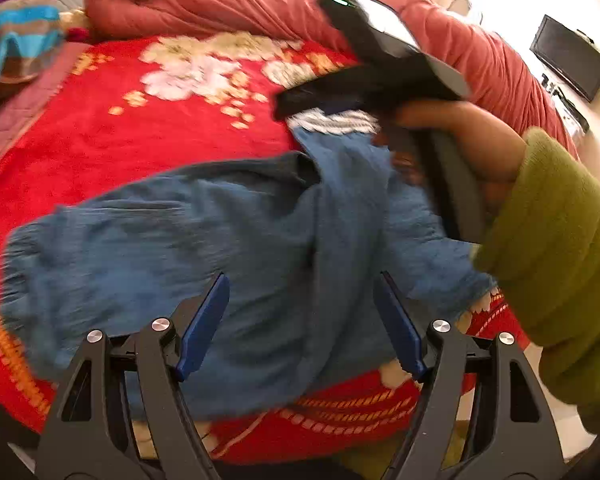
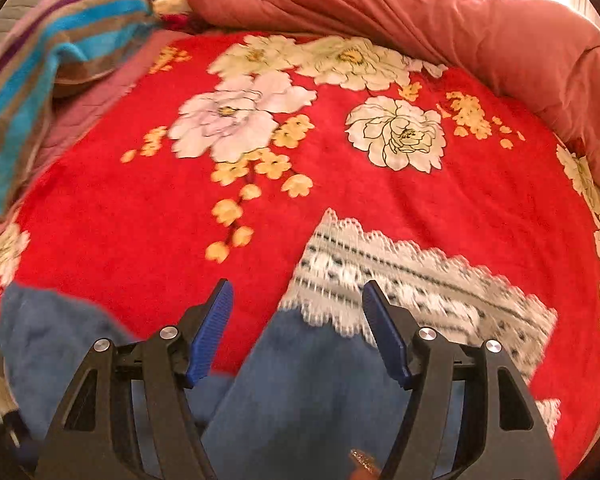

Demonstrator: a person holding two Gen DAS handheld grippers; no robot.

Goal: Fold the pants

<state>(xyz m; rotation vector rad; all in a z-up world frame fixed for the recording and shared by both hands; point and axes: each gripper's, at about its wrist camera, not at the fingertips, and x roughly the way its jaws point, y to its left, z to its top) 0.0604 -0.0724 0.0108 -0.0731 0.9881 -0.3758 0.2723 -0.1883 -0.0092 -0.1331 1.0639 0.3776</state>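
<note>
- Right now the blue pants (image 1: pixel 188 240) lie crumpled on the red floral blanket (image 1: pixel 140 120), spread across the near part of the bed, 1 leg running up toward the right gripper.
- Left gripper (image 1: pixel 302 280): jaws wide apart, nothing between them, hovering above the blue fabric; contact with cloth can't be told.
- Blue pads (image 1: pixel 202 328) on both left fingers visible, clean of cloth.
- Right gripper (image 2: pixel 298 288): jaws also spread wide, poised over the white lace hem (image 2: pixel 412 284) of a pant leg; no cloth pinched between the pads in this view.
- From the left wrist view, right gripper's black body (image 1: pixel 364 84) sits over the lace hem (image 1: pixel 334 122), held by a right hand (image 1: pixel 460 140) in an olive-green sleeve (image 1: pixel 556 248).
- Lace hem lies flat on the blanket, blue leg fabric (image 2: pixel 312 380) running back under the right gripper.
- A 2nd bunch of blue fabric shows at lower left of the right wrist view, apart from the lace leg.
- Salmon-pink duvet (image 2: pixel 420 12) is heaped along the far edge of the bed.
- Striped blanket (image 2: pixel 40 68) is at far left.
- Black TV (image 1: pixel 570 56) is on the right wall.
- Motion blur in both views.
</note>
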